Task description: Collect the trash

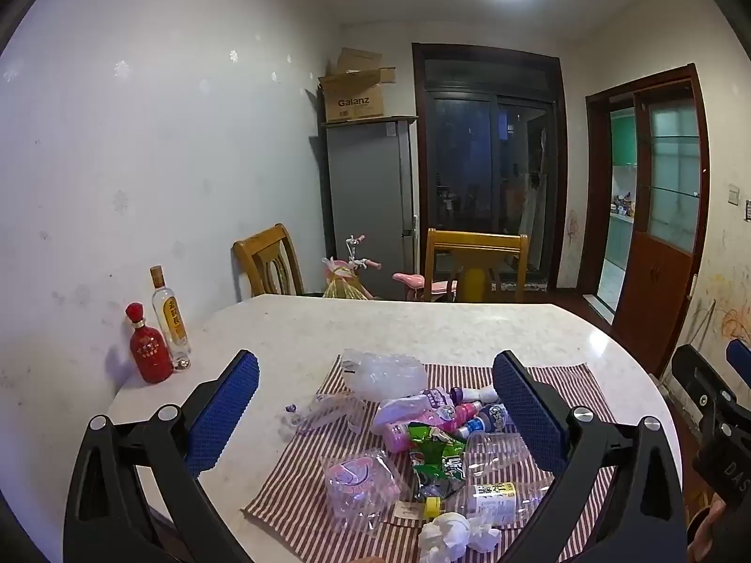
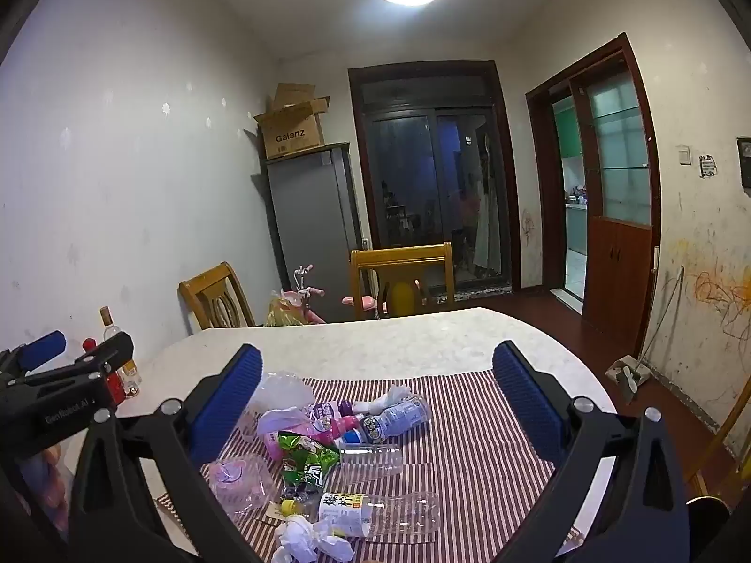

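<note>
Left wrist view
- Left hand-held gripper (image 1: 375,406): jaws spread wide apart, nothing between the blue pads, hovering above the trash.
- Desk (image 1: 375,323): pale, marble-like top, striped cloth (image 1: 563,375) spread on the near part.
- Trash: heaped on the cloth; clear plastic bag (image 1: 385,373) at the far edge, pink bottle (image 1: 422,424) and green wrapper (image 1: 434,452) in the middle, clear bottle with yellow cap (image 1: 493,502) and crumpled tissue (image 1: 450,537) nearest the camera.
- Far left corner: red bottle (image 1: 149,352) just beside a tall glass bottle (image 1: 169,319) (both upright, against the wall).
- Right edge: right hand-held gripper (image 1: 723,377), partly cut off.

Right wrist view
- Right hand-held gripper (image 2: 378,406): jaws spread wide apart, empty, above the cloth (image 2: 469,422).
- Trash: left of centre on the cloth; green wrapper (image 2: 305,460), clear bottle with yellow cap (image 2: 375,511), crumpled tissue (image 2: 305,539), clear cup (image 2: 371,460) lying on its side.
- Left edge: left hand-held gripper (image 2: 65,356), fingers parted.
- Beyond the desk (image 2: 399,338): two wooden chairs (image 2: 401,277), grey fridge (image 2: 314,230) with a cardboard box (image 2: 293,126) on top.
</note>
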